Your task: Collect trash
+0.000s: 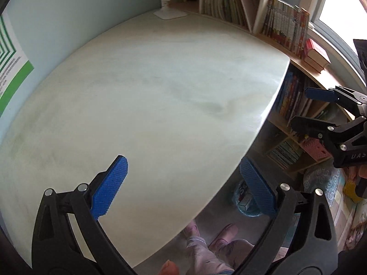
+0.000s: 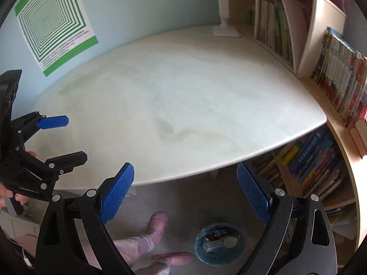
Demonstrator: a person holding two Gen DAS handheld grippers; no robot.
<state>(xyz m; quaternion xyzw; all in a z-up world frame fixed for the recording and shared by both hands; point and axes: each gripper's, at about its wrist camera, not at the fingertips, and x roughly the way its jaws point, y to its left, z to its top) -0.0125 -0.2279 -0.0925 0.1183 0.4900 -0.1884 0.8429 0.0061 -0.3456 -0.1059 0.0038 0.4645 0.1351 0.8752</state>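
A blue-lined trash bin (image 2: 219, 244) stands on the floor below the table's front edge and holds several pieces of trash, among them a red-and-white wrapper and a small box. It shows partly behind my finger in the left wrist view (image 1: 246, 202). My left gripper (image 1: 183, 183) is open and empty above the white table's (image 1: 149, 87) front part. My right gripper (image 2: 185, 188) is open and empty, above the table edge (image 2: 206, 169) and the bin. Each gripper shows in the other's view: the right (image 1: 305, 107), the left (image 2: 68, 137).
A white lamp base (image 2: 226, 31) stands at the table's back. Bookshelves full of books (image 2: 332, 78) run along the right side and below (image 2: 307, 160). A green-striped poster (image 2: 55, 20) hangs on the left wall. The person's feet in pink slippers (image 2: 158, 224) are on the floor.
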